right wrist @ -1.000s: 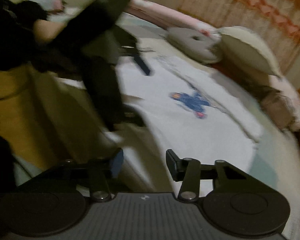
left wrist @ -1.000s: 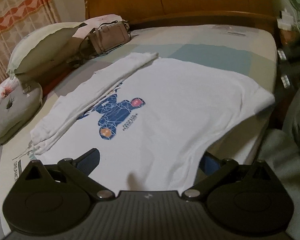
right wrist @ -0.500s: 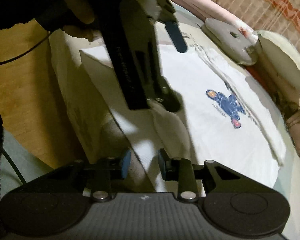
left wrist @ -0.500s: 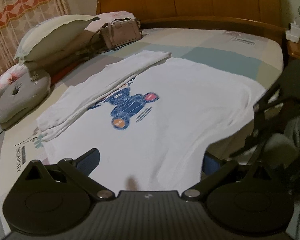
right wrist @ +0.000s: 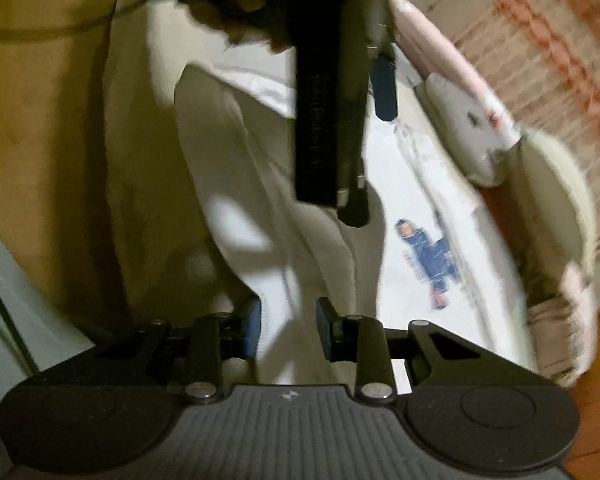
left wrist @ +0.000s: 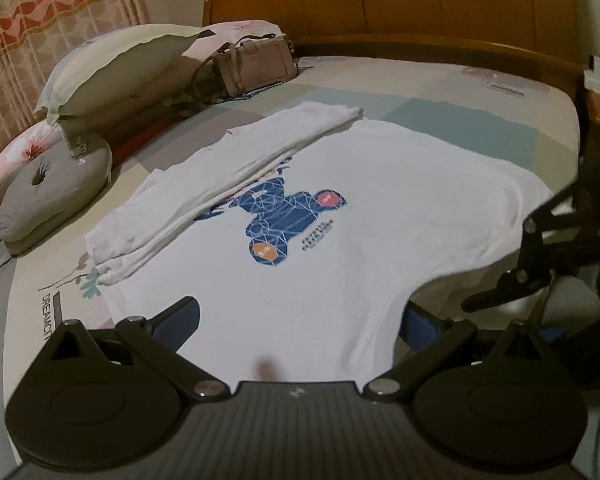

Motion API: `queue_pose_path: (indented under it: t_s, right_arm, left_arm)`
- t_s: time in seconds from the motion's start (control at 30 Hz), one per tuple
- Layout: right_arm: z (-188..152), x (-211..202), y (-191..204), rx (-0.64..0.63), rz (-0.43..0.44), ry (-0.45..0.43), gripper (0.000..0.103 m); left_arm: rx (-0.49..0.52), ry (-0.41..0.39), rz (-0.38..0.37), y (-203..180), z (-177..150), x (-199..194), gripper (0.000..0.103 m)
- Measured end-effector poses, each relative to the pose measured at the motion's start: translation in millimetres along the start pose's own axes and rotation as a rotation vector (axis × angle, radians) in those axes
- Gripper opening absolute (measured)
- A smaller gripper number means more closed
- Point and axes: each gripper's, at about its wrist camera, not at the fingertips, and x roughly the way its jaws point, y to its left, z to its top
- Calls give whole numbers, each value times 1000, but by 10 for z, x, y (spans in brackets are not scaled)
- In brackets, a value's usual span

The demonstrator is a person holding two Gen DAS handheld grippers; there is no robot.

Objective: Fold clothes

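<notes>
A white T-shirt [left wrist: 380,200] with a blue figure print [left wrist: 288,224] lies flat on the bed. Its far side is folded in as a long strip [left wrist: 228,176]. My left gripper [left wrist: 300,320] hovers wide open over the near hem, gripping nothing. In the right wrist view the shirt's edge [right wrist: 292,272] hangs over the bed's side. It passes between the blue pads [right wrist: 253,326] of my right gripper [right wrist: 288,322], which stands open and narrow. A hand holds the left gripper's dark body [right wrist: 324,120] above. The right gripper [left wrist: 512,280] also shows at the bed's right edge.
Pillows [left wrist: 120,68], a grey round cushion [left wrist: 56,192] and a beige handbag [left wrist: 256,64] sit along the left and far side of the bed. A wooden headboard [left wrist: 420,4] stands behind, a patterned curtain [left wrist: 40,12] to the left. Wooden floor [right wrist: 40,120] lies beside the bed.
The right gripper has dropped to the shirt's overhanging edge, its fingers narrower than a second ago. The left gripper stayed wide open over the hem, shifting only slightly.
</notes>
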Motion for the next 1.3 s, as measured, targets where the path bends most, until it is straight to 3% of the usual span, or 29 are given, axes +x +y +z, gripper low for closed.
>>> queue_pose_path:
  t_s: [0.1, 0.13, 0.17, 0.2, 0.27, 0.47, 0.73, 0.97, 1.1, 1.23, 1.3]
  right_arm:
    - [14, 20, 77, -34, -35, 4, 33]
    - [19, 27, 102, -45, -46, 5, 27]
    - [24, 34, 128, -56, -58, 6, 9]
    - [29, 41, 153, -67, -70, 8, 2]
    - [30, 38, 171, -68, -73, 8, 2]
    - [-92, -142, -92, 129, 128, -4, 2]
    - [-216, -185, -166, 238, 231, 5, 3]
    - [-98, -304, -163, 235, 208, -44, 16]
    - [113, -226, -68, 183, 200, -83, 25]
    - [324, -107, 43, 118, 198, -126, 42]
    - [412, -75, 135, 66, 193, -145, 44]
  left_arm:
    - [-4, -11, -8, 20, 27, -17, 102]
    - [-5, -12, -12, 25, 32, -21, 102]
    - [-7, -11, -10, 30, 32, -22, 102]
    - [-9, -9, -8, 34, 33, -22, 102]
    - [-9, -6, -9, 24, 15, -41, 102]
    - [4, 2, -24, -73, -98, -153, 102]
    - [7, 15, -38, -132, -213, -254, 102]
    - [-30, 32, -38, 4, -220, -212, 102]
    - [-51, 42, -37, 81, -223, -188, 102]
    - [-73, 51, -43, 153, -228, -157, 102]
    - [-86, 56, -55, 181, -231, -130, 102]
